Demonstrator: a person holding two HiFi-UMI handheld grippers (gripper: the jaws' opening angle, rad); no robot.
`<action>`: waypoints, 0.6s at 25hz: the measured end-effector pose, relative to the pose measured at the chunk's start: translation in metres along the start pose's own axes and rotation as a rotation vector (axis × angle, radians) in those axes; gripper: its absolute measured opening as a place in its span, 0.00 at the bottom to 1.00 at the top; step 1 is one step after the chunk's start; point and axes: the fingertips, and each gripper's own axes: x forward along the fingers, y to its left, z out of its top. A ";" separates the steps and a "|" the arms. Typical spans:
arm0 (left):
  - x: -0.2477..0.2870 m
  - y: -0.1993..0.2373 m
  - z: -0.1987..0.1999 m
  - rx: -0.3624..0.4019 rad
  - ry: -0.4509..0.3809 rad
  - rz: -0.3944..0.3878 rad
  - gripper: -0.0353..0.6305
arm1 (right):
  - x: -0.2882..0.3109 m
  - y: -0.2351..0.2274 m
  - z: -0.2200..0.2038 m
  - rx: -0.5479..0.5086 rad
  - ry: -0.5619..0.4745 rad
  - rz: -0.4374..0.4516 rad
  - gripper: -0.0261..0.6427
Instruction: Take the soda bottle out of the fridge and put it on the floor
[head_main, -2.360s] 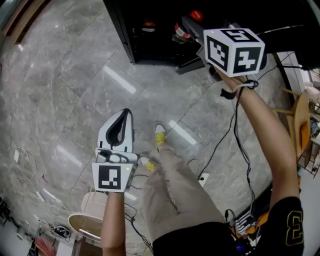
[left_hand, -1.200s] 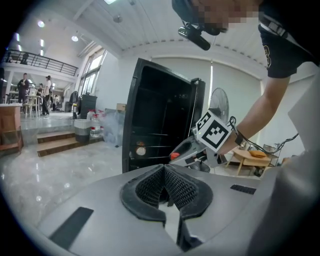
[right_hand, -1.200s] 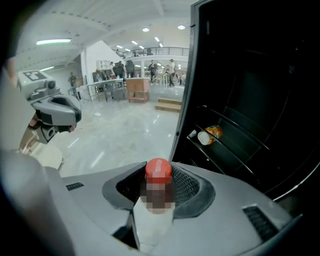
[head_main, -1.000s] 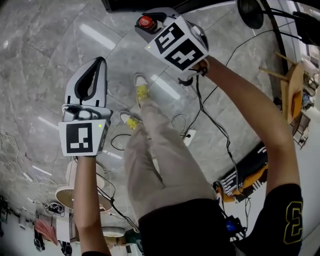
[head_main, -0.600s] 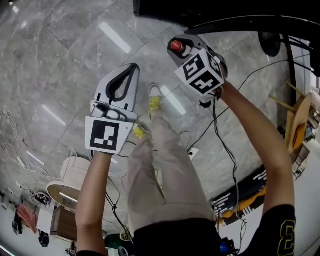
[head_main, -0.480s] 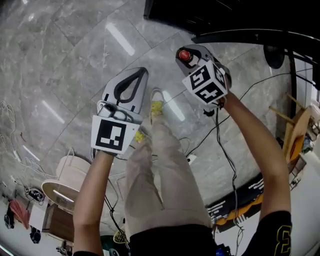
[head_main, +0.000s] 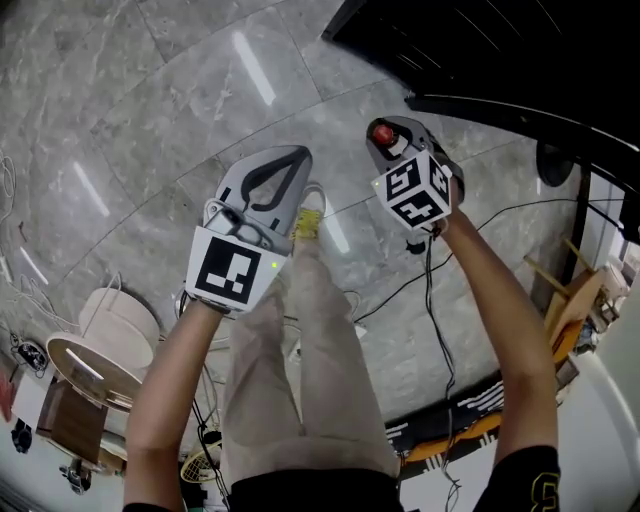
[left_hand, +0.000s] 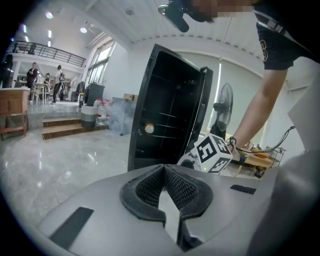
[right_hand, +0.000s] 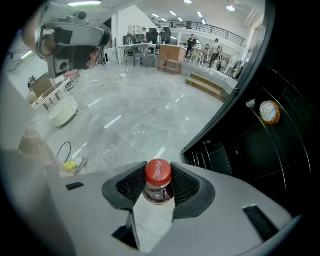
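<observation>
One soda bottle (right_hand: 158, 171) is clamped by its neck in R gripper (right_hand: 159, 181), near open fridge (right_hand: 260, 145). L gripper (left_hand: 163, 169) is closed, empty.

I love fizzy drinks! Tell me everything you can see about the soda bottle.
The soda bottle shows only its top: a red cap with pale writing, over a clear neck holding dark drink. The right tool grips that neck between its black ribbed pads. The body below is hidden, over grey floor.
</observation>
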 end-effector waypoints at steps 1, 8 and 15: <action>-0.001 0.001 -0.004 -0.004 0.001 0.001 0.08 | 0.003 0.002 -0.001 -0.036 0.005 0.002 0.25; -0.001 0.009 -0.028 -0.061 0.013 0.030 0.08 | 0.017 0.018 -0.014 -0.317 0.039 0.015 0.25; 0.003 0.005 -0.043 -0.089 0.028 0.032 0.08 | 0.029 0.023 -0.035 -0.452 0.101 0.035 0.25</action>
